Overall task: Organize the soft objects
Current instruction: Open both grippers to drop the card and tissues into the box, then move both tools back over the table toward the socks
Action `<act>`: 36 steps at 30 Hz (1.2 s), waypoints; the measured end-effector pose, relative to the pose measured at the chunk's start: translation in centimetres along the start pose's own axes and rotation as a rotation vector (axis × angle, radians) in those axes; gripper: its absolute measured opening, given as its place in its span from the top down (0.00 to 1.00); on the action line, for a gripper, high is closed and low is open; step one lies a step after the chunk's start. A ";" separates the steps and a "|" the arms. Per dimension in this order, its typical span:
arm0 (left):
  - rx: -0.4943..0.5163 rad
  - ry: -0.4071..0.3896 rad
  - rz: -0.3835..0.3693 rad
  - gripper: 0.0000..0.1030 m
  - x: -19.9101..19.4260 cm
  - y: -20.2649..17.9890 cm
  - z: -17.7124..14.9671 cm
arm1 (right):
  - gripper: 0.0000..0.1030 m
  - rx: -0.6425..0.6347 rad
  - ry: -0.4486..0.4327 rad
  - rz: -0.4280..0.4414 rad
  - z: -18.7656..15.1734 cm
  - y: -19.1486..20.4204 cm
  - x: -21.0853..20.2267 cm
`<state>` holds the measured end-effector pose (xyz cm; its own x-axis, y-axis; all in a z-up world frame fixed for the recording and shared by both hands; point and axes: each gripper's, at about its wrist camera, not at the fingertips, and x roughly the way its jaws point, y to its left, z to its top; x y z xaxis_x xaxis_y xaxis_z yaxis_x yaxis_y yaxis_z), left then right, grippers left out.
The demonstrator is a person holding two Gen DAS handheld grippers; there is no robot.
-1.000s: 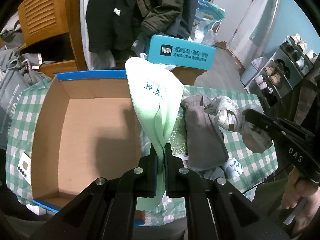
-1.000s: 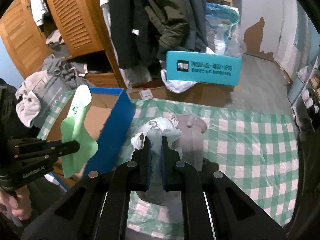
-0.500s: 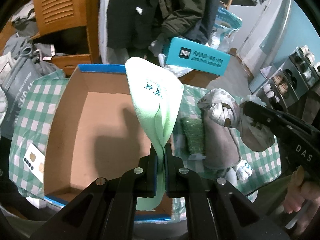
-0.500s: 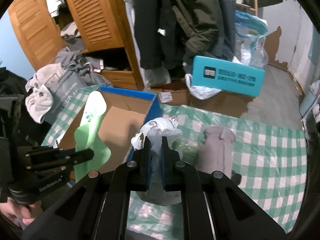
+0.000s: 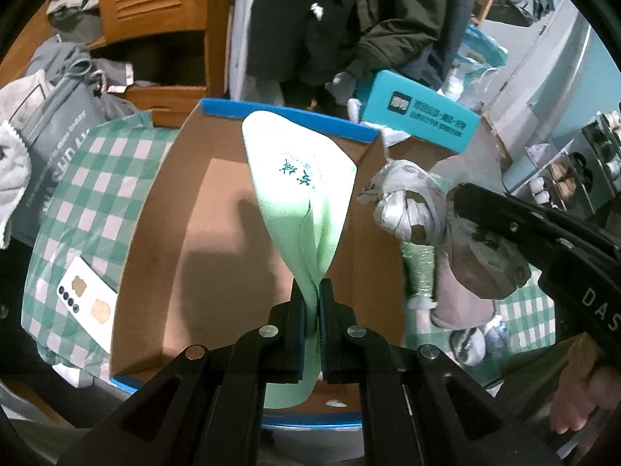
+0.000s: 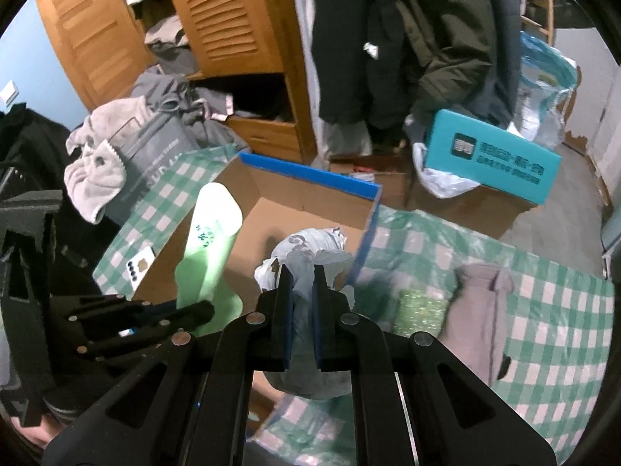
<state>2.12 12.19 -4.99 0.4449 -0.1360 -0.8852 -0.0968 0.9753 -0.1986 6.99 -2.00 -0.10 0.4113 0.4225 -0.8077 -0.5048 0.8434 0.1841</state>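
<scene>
Left tongs [image 5: 310, 291] tilted steeply down, clenched on pale green folded cloth [image 5: 306, 202] above open cardboard box [image 5: 217, 233]. Right tongs [image 6: 298, 275] angled down alongside, clenched on knotted grey-white fabric bundle [image 6: 306, 248].

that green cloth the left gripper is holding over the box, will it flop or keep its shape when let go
Probably floppy: the green cloth folds and pinches thin where the left gripper clamps it. It looks light, standing up above the fingers without sagging much. Released, it would likely crumple into the cardboard box rather than roll or slide.
</scene>
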 end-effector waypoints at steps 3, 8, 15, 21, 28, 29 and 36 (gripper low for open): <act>-0.015 0.011 0.016 0.95 0.5 1.1 -0.2 | 0.93 -0.016 0.021 0.007 0.2 1.0 1.1; -0.029 0.025 0.026 0.95 1.2 2.0 -0.2 | 0.93 -0.026 0.057 0.013 0.3 2.0 2.9; -0.071 0.057 0.043 0.75 2.6 3.2 -0.4 | 0.88 -0.029 0.093 0.039 0.4 2.8 4.4; -0.096 0.033 0.071 0.55 2.0 3.6 -0.3 | 0.71 0.002 0.089 0.006 0.1 1.7 4.2; -0.045 0.031 0.078 0.53 1.7 1.9 -0.3 | 0.52 0.060 0.070 -0.025 -0.5 -0.6 2.7; -0.037 0.032 0.079 0.53 1.7 1.6 -0.3 | 0.51 0.064 0.070 -0.028 -0.5 -0.9 2.5; 0.010 0.018 0.086 0.43 1.2 -0.3 -0.2 | 0.42 0.085 0.055 -0.063 -1.4 -2.6 1.1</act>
<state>2.49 11.66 -6.06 0.4196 -0.0549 -0.9061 -0.1246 0.9852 -0.1174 7.73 -4.23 -2.25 0.3970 0.3508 -0.8481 -0.4118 0.8939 0.1770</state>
